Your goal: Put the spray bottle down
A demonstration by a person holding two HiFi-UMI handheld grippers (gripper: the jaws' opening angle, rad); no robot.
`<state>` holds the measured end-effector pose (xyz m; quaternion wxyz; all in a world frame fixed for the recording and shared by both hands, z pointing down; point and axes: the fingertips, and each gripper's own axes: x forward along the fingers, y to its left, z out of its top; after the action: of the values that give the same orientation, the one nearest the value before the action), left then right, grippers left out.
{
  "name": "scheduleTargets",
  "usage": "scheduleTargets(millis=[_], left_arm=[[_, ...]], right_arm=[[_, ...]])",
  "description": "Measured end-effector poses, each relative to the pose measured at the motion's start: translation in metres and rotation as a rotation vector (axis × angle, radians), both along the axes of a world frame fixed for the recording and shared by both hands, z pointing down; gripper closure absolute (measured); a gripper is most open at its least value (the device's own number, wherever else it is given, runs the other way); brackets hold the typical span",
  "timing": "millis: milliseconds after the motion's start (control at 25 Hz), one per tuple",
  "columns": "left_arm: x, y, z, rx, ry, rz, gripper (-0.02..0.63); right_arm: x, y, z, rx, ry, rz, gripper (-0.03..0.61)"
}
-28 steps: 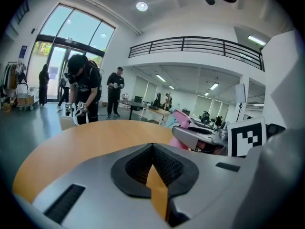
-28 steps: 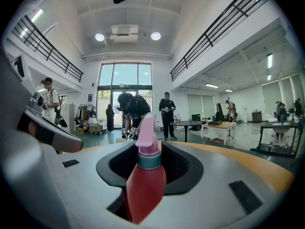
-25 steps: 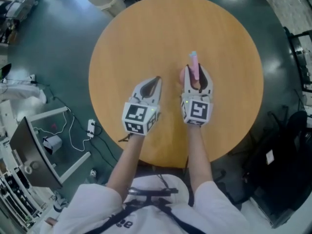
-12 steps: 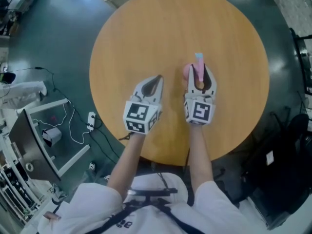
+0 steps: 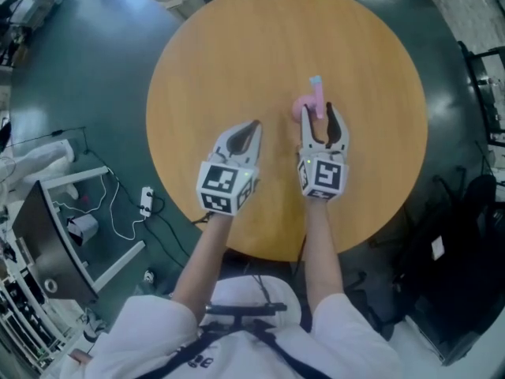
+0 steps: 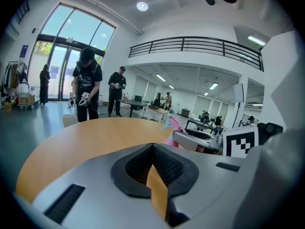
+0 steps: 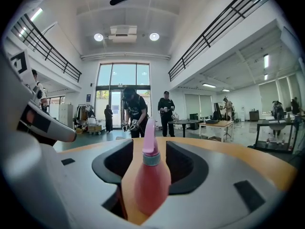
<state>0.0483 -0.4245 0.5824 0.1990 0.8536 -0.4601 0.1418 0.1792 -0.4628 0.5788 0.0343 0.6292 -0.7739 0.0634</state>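
Right gripper opening around upright pink spray bottle on round table, left gripper closed, empty.

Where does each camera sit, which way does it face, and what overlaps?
Head view: on the person's head, facing steeply down at the round table; shows forearms, left tool, right tool.
Left gripper view: on the left tool, along its shut jaws across the table; right tool at right.
Right gripper view: on the right tool, along its opening jaws, spray bottle upright between them, pads clear; left tool at left.
Shared: all show the spray bottle; both gripper views show standing people.
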Motion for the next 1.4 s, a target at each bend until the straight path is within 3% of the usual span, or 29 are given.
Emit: scheduleTargets(millis=[240, 560, 960, 1400], left_arm=[[-0.002, 0.025, -0.017, 0.027, 0.028, 0.018, 0.603], [-0.015, 0.071, -0.044, 0.09, 0.059, 0.023, 0.603], [-0.031, 0.129, -0.1, 0.229, 0.058, 0.048, 0.603], [-0.053, 0.185, -0.161, 0.386, 0.084, 0.042, 0.603]], right_arm=[[0.006, 0.043, -0.008, -0.072, 0.007, 0.047, 0.342], [-0.014, 0.114, -0.03, -0.088, 0.022, 0.043, 0.458], [-0.055, 0.19, -0.082, -0.035, 0.01, 0.011, 0.546], [-0.1, 0.247, -0.161, 0.095, 0.034, -0.054, 0.556]])
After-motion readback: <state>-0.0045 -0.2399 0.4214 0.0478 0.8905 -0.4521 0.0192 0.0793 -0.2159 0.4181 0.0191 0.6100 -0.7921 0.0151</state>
